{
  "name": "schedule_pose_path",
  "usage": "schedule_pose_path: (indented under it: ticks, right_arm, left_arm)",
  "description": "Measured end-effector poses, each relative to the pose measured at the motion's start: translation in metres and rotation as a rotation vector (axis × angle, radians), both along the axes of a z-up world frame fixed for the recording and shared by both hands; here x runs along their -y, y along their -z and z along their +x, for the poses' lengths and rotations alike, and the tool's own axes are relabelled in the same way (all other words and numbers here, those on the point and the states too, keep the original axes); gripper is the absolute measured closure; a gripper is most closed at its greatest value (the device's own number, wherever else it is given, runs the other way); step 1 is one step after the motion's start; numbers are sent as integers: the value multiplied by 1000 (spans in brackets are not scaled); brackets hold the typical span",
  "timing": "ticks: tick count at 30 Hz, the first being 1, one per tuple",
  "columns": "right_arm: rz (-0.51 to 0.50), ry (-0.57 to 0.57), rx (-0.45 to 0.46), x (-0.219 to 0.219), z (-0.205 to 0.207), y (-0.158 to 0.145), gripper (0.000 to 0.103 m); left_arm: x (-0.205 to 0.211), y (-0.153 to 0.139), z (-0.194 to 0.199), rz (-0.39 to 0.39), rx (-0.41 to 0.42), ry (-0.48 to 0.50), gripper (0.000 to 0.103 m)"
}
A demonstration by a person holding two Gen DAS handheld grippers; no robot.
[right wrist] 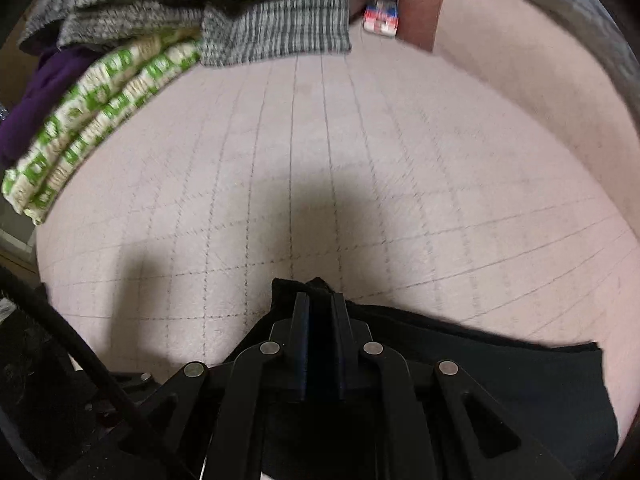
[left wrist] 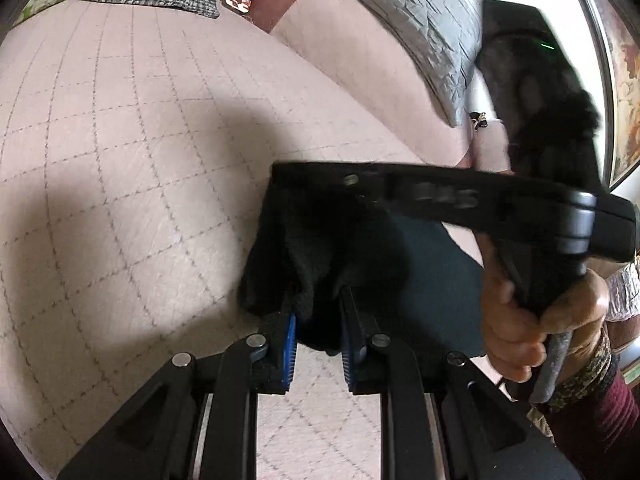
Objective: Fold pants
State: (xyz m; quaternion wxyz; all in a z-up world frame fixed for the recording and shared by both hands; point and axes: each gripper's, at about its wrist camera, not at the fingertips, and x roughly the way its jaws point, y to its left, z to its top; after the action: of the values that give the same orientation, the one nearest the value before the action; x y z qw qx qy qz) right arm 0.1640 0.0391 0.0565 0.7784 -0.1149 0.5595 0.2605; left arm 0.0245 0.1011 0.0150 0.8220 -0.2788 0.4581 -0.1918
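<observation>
Both tools, left (left wrist: 318,344) and right (right wrist: 320,344), clamped on dark pants (right wrist: 500,364), folds indistinct.

A pale pink bedspread (right wrist: 360,152) stitched in a diamond grid carries everything; folded clothes sit at its far edge: a grey houndstooth garment (right wrist: 240,28), a green-and-cream patterned one (right wrist: 92,120), a purple one (right wrist: 36,96); black pants (right wrist: 500,360) lie at the near side.

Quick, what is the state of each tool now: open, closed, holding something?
Left tool: closed on the black fleece pants.
Right tool: closed on the same pants, at their edge.
</observation>
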Motion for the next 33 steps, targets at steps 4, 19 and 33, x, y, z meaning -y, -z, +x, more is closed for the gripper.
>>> schedule_pose_path:
  ticks: [4,19,33]
  right_arm:
    - [3,37,14,-2,3,6,75]
    - [20,270,83,108,-64,-3,78]
    - [4,707,175,327,-120,-17,74]
  left_arm:
    - [-2,-3,-5,29,-4,-13,72]
    - [3,-20,-40,148,166,-5,47]
    - [11,0,-37,114,116,7,41]
